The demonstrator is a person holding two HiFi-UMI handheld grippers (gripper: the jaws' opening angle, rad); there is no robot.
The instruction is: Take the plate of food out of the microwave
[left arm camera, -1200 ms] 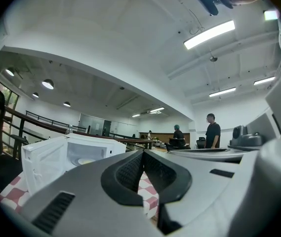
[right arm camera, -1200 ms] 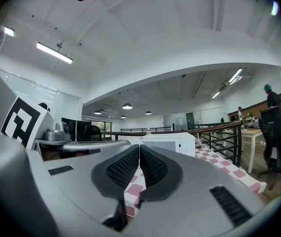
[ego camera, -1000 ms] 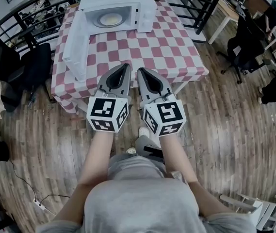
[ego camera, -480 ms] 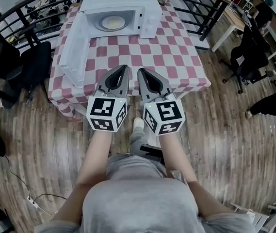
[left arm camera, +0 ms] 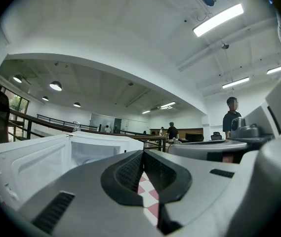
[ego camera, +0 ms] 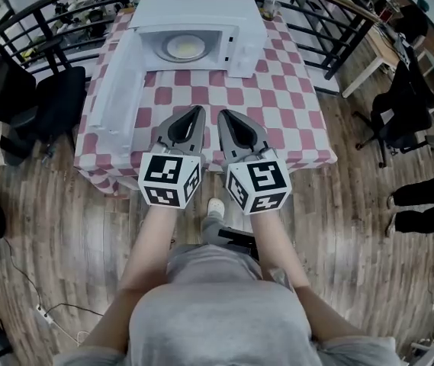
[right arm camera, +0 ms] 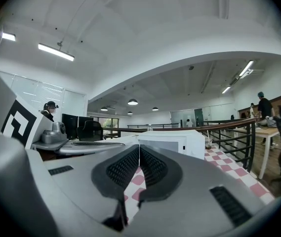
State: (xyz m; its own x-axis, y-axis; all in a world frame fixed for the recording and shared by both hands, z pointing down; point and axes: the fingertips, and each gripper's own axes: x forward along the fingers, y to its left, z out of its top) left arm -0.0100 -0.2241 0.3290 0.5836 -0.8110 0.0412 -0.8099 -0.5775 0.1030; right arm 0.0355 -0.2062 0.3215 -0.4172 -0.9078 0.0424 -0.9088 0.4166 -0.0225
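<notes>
Left gripper (ego camera: 199, 111) and right gripper (ego camera: 222, 114) side by side at near edge of counter (ego camera: 278, 101) in red-and-white checked cloth. Fingers of both pressed together, nothing between.

Farther on, white microwave (ego camera: 239, 21), door (ego camera: 117, 90) swung wide to left. Round pale plate of food (ego camera: 185, 47) sits inside.

Step looks like approach: spread fingers before cavity, come in low and level at plate rim, keep clear of door.

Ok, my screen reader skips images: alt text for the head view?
From above, a person holds the left gripper and right gripper, both shut and empty, before a checked tablecloth; beyond, a microwave stands open with a plate of food inside.
</notes>
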